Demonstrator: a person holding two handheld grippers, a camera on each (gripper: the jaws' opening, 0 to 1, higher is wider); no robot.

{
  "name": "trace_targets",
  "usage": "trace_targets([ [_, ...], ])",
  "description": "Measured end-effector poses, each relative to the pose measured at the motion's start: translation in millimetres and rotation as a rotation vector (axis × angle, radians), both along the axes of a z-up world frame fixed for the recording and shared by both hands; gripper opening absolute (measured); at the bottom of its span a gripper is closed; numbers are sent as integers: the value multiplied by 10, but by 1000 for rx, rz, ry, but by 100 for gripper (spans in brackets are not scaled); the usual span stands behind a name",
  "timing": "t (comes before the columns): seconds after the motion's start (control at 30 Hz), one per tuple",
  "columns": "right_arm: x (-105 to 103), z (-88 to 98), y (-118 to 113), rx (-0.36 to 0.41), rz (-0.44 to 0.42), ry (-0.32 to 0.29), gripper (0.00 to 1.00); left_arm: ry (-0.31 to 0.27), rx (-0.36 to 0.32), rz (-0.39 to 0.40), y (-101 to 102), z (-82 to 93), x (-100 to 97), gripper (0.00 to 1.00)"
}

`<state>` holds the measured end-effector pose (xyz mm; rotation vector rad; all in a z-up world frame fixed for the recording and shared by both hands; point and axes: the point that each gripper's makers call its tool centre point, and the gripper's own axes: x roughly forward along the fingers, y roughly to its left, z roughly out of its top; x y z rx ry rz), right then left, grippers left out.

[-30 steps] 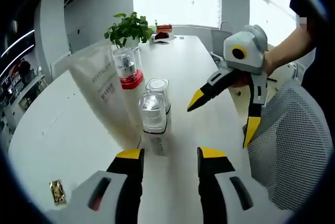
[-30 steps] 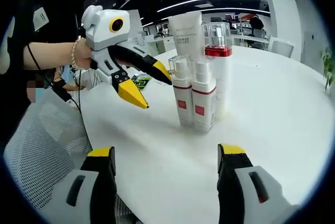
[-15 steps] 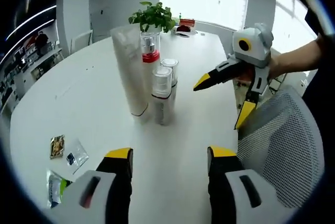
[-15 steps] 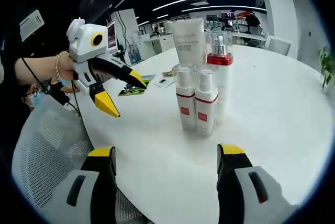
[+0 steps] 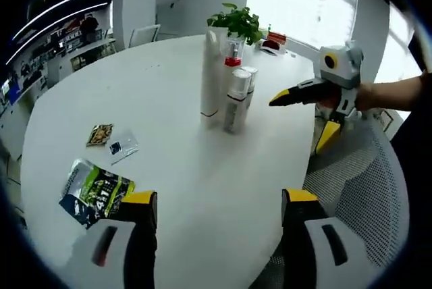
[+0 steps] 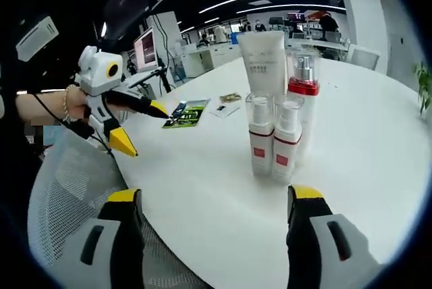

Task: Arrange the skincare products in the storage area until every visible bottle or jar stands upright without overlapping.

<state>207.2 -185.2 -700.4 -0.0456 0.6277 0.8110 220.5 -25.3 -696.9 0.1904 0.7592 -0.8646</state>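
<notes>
The four skincare products, a white tube (image 6: 265,59), a red-collared pump bottle (image 6: 302,103) and two small spray bottles (image 6: 273,139), are standing upright, long axes vertical, touching in a tight cluster on the white table (image 6: 378,161). The left gripper (image 5: 216,202) and right gripper (image 6: 213,198) are both hovering well apart from the cluster, jaws spread and empty, neither clearly nearer. Snack packets (image 5: 94,188) are lying to the left.

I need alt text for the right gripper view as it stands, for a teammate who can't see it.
Four skincare containers stand upright in a tight cluster on a white table: a white tube, a red-collared pump bottle and two small spray bottles. The right tool is open and empty in the foreground; the left tool is open at left, above a mesh chair.
</notes>
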Motion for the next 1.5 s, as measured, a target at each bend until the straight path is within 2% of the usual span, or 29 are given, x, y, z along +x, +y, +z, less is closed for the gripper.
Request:
trace_targets([
  [0.2, 1, 79, 11, 27, -30, -8, 95, 29, -28, 99, 255, 29, -93, 74],
  [0.47, -36, 118, 52, 27, -50, -7, 100, 26, -57, 197, 481, 121, -199, 79],
  [0.9, -58, 156, 80, 43, -87, -12, 100, 48, -55, 272, 757, 90, -371, 87],
  [1.2, -71, 156, 83, 34, -93, -10, 99, 63, -57, 282, 782, 83, -428, 91],
  [1.5, -84, 134, 88, 27, -88, -6, 99, 67, -54, 294, 843, 55, -392, 93],
])
